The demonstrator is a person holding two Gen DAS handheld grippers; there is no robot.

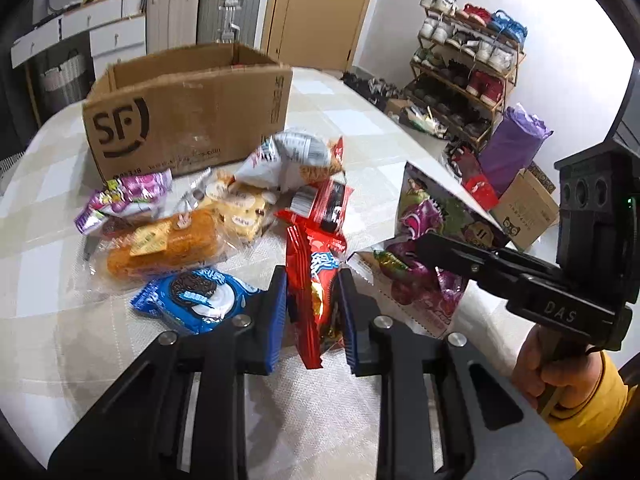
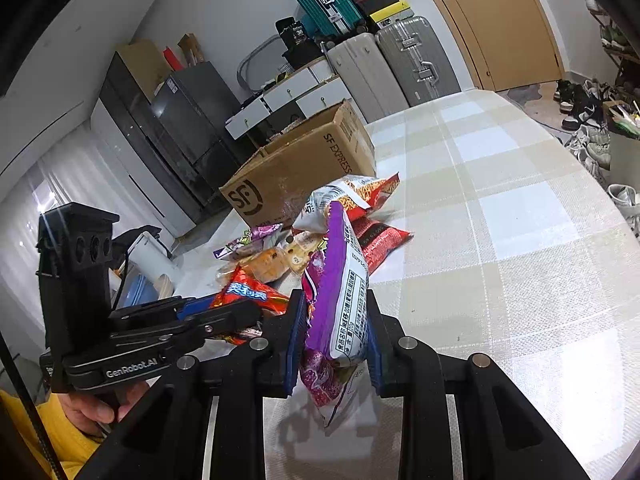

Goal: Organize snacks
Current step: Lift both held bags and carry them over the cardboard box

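Observation:
An open SF cardboard box stands at the far side of the table; it also shows in the right wrist view. Snack packets lie in a pile in front of it. My left gripper is shut on a red snack packet, held on edge just above the cloth. My right gripper is shut on a purple snack bag, lifted off the table; the bag also shows in the left wrist view. The right gripper appears at the right of the left wrist view.
On the table lie a blue Oreo pack, an orange bread pack, a purple-white packet, a white-orange chip bag and a dark red packet. The checked tablecloth extends right. Shoe rack stands beyond the table.

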